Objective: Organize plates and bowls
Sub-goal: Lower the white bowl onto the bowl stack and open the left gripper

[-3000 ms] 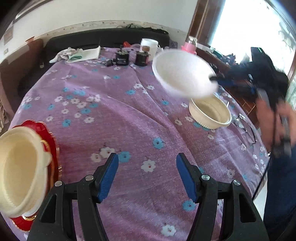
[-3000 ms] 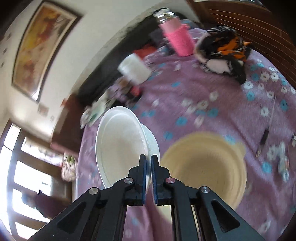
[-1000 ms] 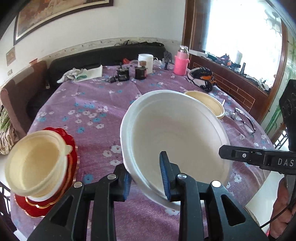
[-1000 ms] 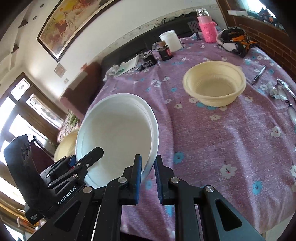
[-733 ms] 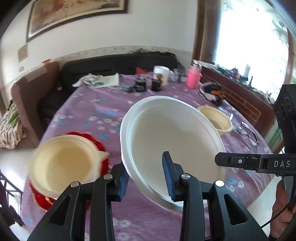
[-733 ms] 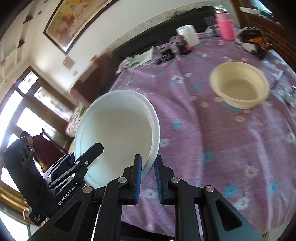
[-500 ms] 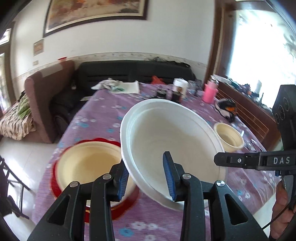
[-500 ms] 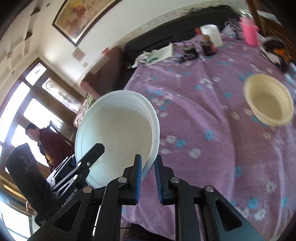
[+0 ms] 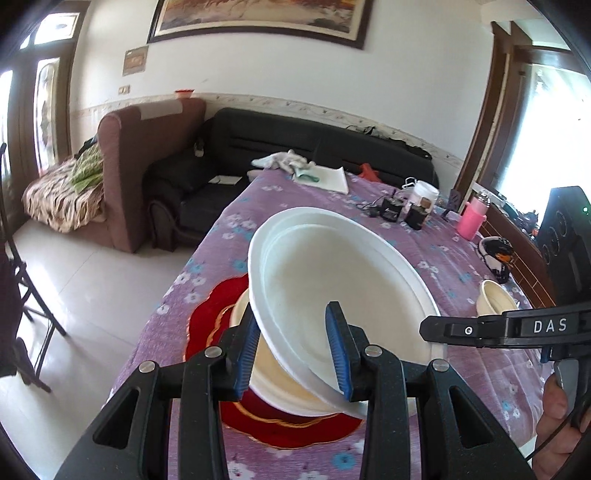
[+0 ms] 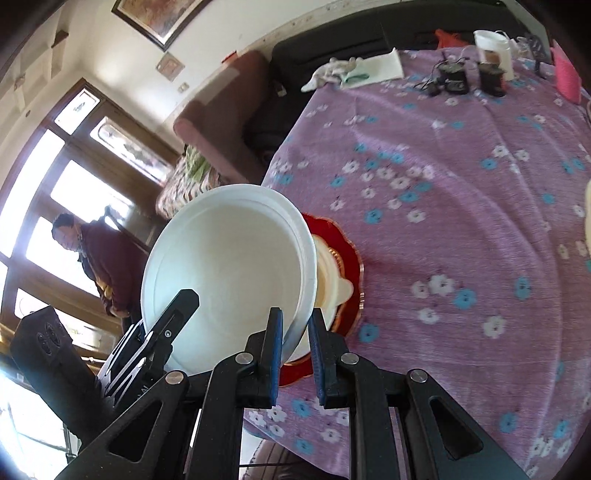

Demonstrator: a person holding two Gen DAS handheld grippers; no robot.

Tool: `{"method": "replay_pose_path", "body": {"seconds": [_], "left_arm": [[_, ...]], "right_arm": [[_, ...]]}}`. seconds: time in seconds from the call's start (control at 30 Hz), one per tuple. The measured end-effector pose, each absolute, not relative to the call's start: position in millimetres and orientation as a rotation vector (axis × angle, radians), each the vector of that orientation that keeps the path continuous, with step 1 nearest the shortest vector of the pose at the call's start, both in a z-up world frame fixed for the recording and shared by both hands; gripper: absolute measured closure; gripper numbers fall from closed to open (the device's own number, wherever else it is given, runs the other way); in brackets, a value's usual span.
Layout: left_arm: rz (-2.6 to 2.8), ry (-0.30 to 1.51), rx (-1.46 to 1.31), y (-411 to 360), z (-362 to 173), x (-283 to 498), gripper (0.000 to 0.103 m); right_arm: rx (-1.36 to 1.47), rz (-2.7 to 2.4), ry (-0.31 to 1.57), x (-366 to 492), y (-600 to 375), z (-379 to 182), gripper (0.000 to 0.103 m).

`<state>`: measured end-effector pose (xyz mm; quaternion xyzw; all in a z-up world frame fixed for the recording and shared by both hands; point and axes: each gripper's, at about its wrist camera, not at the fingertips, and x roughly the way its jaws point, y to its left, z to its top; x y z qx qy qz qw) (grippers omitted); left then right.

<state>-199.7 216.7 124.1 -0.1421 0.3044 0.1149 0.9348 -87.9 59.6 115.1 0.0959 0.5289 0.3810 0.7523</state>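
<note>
We hold the white plate (image 9: 343, 291) tilted just above the cream bowl (image 9: 273, 391) on the red plate (image 9: 214, 314), our right gripper (image 10: 295, 347) clenched on its rim, our left gripper (image 9: 293, 350) straddling its opposite edge, whether gripping we cannot tell.

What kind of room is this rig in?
Most likely a home living or dining room: black sofa, framed painting on the wall, and a table under a purple flowered cloth.
</note>
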Motion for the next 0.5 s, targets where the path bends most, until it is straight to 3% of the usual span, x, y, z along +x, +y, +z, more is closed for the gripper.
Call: {"method": "replay_pose_path", "body": {"seconds": [0.5], "left_arm": [[0.234, 0.672, -0.352, 241.8, 97.1, -197.8, 0.069]], "right_arm": [[0.148, 0.795, 1.196, -86.5, 83.7, 95.4, 0.085]]}}
